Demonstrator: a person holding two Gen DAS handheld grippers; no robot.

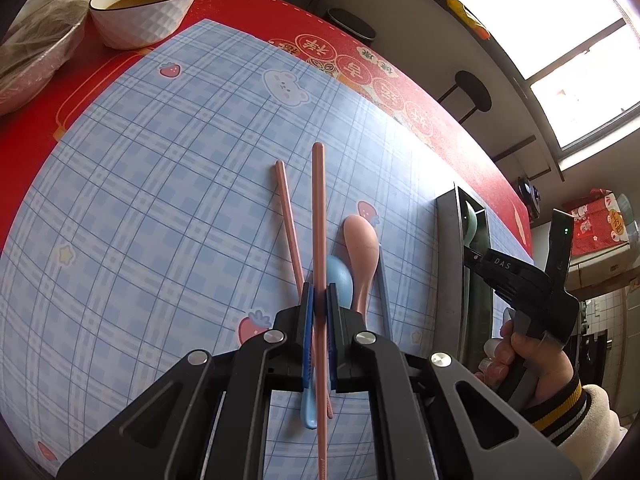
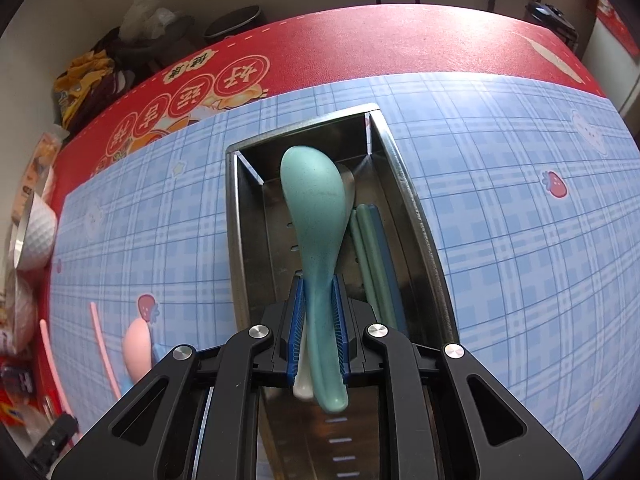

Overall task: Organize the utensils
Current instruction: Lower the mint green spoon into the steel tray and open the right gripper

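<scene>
1. Plainly, the biggest risk sits with the left gripper (image 1: 319,300): its jaws are pressed nearly together on one pink chopstick (image 1: 319,216), gripped well toward the thin end, so most of the stick juts out toward 12 o'clock. That long overhang could let it pivot or slip in the pads during a carry.
2. The second pink chopstick (image 1: 289,224) lies on the mat (image 1: 160,200) just at 11 o'clock of the jaws, crossing under the held one near the fingertips. A lift could drag or flick it.
3. The blue spoon (image 1: 340,282) lies right against the left gripper's right finger, with the pink spoon (image 1: 362,256) beside it at 1 o'clock; either may get nudged. I cannot tell for sure whether the blue spoon's handle is also caught between the pads.
4. The right gripper (image 2: 319,304) pinches the green spoon (image 2: 316,216) by its handle, jaws narrowed onto it, bowl pointing to 12 o'clock over the steel tray (image 2: 416,216). A white spoon (image 2: 303,384) seems to lie just under it, mostly hidden.
5. Green chopsticks (image 2: 370,256) already lie in the tray at 1 o'clock of the jaws. Dropped from a height, the spoon could bounce onto them or clip the tray wall.
6. The two grippers work near each other, so a hurried swing of the left toward the tray risks a collision.
</scene>
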